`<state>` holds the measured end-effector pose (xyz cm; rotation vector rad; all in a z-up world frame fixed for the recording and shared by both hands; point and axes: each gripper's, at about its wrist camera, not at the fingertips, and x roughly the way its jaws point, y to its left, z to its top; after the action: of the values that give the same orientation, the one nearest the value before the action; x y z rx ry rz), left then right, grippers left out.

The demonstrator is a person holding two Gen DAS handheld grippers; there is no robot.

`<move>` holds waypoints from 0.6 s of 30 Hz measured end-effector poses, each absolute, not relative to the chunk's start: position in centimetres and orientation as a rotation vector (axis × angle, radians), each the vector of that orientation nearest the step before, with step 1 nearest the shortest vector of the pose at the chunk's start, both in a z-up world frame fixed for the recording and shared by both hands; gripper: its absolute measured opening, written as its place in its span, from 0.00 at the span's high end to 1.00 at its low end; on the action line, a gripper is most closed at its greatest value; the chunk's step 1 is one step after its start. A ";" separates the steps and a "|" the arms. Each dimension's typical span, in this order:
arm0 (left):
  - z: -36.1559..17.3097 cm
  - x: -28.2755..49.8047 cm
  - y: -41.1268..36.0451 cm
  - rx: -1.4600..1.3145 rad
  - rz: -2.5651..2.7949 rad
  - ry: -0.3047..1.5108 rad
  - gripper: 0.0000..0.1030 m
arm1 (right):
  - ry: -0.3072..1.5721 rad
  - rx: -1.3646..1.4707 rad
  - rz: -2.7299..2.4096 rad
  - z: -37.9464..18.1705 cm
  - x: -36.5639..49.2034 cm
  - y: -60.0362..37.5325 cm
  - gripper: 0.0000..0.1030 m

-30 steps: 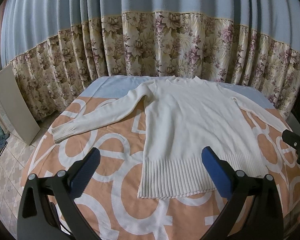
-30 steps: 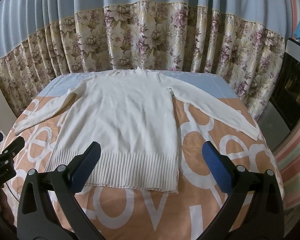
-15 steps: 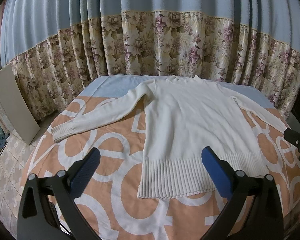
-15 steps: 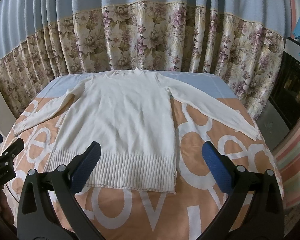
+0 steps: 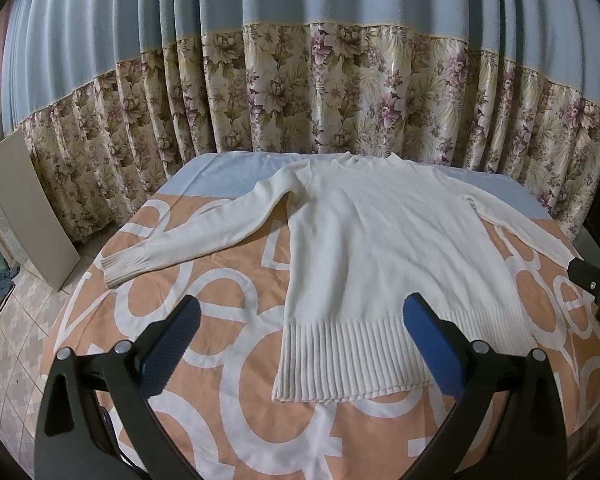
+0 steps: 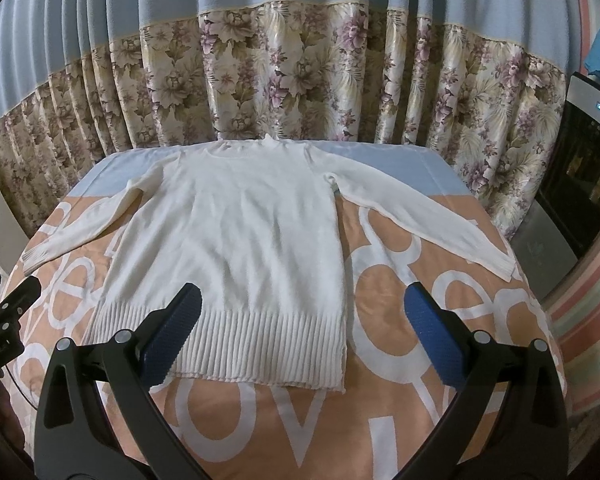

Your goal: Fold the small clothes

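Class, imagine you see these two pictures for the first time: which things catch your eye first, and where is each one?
A white sweater lies flat in the middle of the bedspread, both sleeves spread outward, its ribbed hem nearest the cameras. Behind the bed hangs a floral curtain. In the foreground the left gripper and the right gripper are open above the hem, touching nothing.
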<state>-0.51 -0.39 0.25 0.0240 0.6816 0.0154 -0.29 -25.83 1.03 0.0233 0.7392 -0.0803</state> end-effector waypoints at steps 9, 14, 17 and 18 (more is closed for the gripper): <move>0.5 -0.2 -0.6 0.025 0.011 0.683 0.01 | 0.729 0.042 -0.105 0.7 0.4 -28.0 0.03; 0.0 1.1 -1.2 0.015 0.004 0.681 0.01 | 0.745 0.119 -0.184 -0.9 1.7 -32.5 0.03; -0.7 2.6 -2.4 0.020 -0.005 0.691 0.01 | 0.738 0.137 -0.221 -1.5 2.0 -35.2 0.03; -0.9 3.1 -2.9 0.023 -0.007 0.692 0.01 | 0.737 0.137 -0.237 -1.8 2.1 -36.4 0.03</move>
<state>3.06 -2.88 -0.87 0.0233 0.6923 -0.0075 2.14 -36.36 -1.76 0.1367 0.7366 -0.2370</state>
